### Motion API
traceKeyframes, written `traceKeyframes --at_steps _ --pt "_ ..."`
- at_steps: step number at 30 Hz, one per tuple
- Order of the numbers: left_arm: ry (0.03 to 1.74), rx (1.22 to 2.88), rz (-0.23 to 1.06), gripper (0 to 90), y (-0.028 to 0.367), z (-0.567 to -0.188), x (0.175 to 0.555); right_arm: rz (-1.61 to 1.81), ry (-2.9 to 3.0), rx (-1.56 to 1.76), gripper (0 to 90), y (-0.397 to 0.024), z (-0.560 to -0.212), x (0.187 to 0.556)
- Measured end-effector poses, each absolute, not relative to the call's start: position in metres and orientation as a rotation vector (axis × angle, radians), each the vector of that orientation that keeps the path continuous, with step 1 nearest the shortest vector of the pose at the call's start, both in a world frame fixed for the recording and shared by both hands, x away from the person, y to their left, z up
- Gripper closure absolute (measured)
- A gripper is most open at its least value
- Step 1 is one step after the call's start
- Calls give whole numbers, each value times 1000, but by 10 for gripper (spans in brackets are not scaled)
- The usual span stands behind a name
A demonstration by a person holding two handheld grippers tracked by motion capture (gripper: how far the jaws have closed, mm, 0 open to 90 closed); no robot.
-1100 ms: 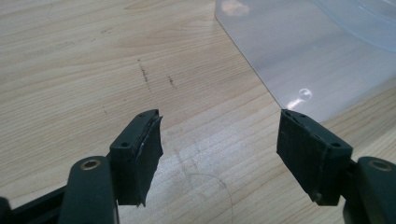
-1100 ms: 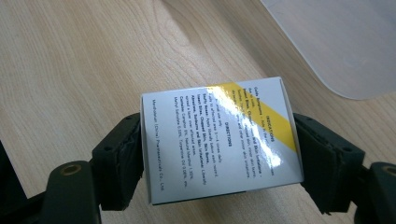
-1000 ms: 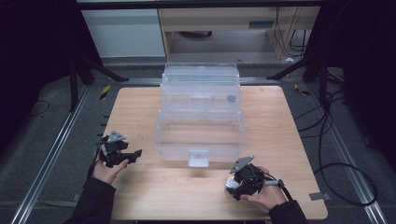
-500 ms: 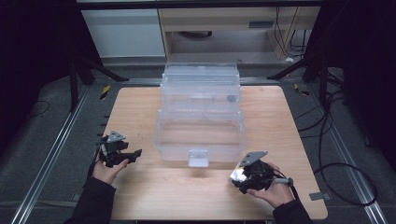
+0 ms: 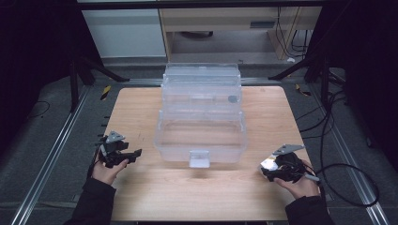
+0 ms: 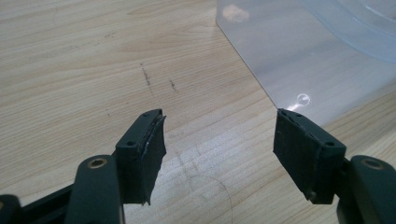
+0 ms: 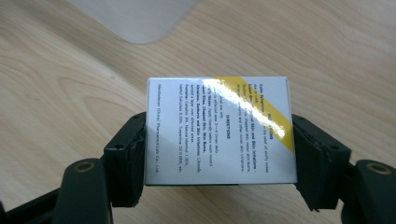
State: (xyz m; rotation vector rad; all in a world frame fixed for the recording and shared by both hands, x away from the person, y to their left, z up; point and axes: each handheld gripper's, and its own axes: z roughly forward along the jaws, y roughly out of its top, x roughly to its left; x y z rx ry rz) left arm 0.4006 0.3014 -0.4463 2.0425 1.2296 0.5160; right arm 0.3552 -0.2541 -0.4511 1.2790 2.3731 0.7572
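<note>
- Clear plastic box (image 5: 202,119) sits on the table (image 5: 141,108), centre, toward the far edge.
- Left gripper (image 5: 123,153) near-left of the box, just beside its near-left corner.
- Right gripper (image 5: 268,168) near-right of the box, apart from it.
- Small carton (image 7: 219,129) sits between the right gripper's jaws, above the table.

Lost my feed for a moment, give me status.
Right gripper shut on small white box. Left gripper open, empty, beside clear bin. Table between box and bin unobstructed.
</note>
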Motion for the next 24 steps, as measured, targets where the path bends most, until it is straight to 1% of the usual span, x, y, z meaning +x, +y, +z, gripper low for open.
traceKeyframes --at_steps 6,16,21,24 --pt "1228 2037 517 346 302 -446 400 700 2351 1363 299 -268 -460 359" --pt "1231 2027 513 372 301 -444 400 654 2379 1394 284 -270 -468 360" --pt "1225 2015 511 383 300 -443 399 674 2356 1381 245 -271 -467 360" --pt "1220 2014 509 404 300 -440 400 752 2306 1372 237 -273 -457 360"
